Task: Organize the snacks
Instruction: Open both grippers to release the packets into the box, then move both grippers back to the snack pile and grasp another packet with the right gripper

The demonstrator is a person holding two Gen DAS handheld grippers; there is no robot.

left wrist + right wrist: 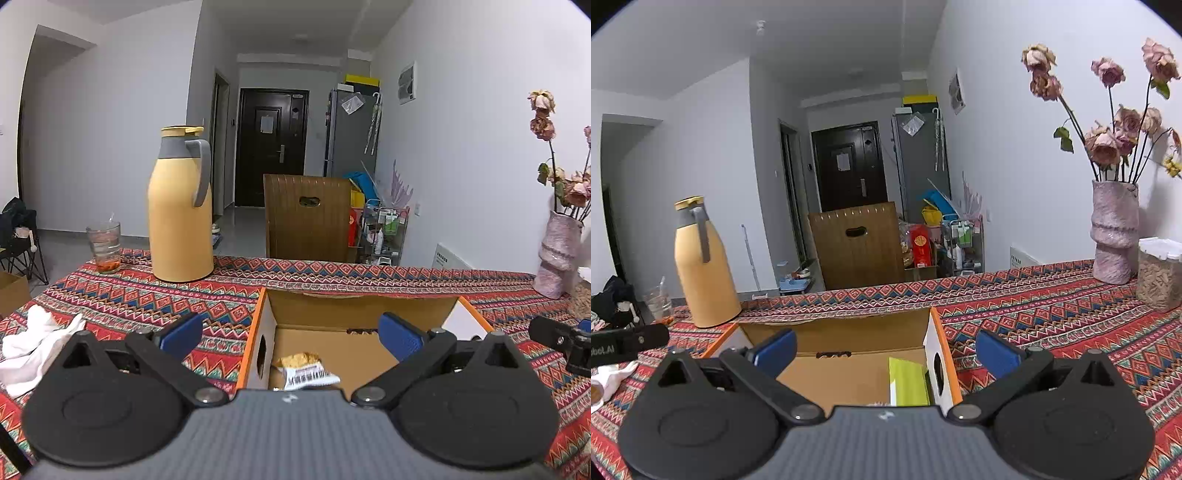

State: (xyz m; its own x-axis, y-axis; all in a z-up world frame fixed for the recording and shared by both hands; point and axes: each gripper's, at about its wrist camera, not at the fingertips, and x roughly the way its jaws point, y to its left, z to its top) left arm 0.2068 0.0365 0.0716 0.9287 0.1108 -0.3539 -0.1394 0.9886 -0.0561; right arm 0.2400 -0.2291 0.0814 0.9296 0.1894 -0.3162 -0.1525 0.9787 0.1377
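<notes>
the left tongs (291, 334) are level and point forward, blue pads spread wide with nothing between them. the right tongs (885, 350) sit in the same pose, gaping and empty. each pair shows at the edge of the other's view, so they are side by side.

Home: entrance door (272, 147), fridge (351, 136), tablecloth (129, 295).
</notes>
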